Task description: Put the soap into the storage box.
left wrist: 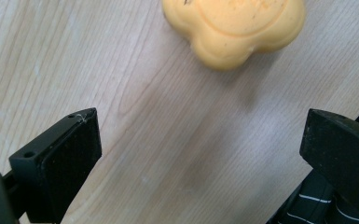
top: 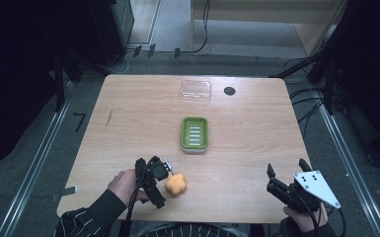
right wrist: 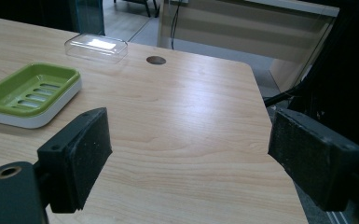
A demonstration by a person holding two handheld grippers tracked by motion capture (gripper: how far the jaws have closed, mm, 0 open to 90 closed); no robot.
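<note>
The orange flower-shaped soap (top: 175,184) lies on the table (top: 128,123) just ahead of the left gripper (top: 164,183), jaws spread wide around nothing, while the right gripper (top: 286,174), equally wide, hovers well apart, green soap dish (top: 195,134) beyond.

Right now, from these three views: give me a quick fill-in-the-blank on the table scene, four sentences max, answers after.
1. The soap lying beside the left hand-held gripper is ____ in colour.
2. The soap dish at the table's middle is ____ inside.
3. The clear lid lies ____ the dish, not on it.
4. Both the left and the right hand-held gripper have their jaws ____.

Missing words: orange; empty; beyond; open
</note>
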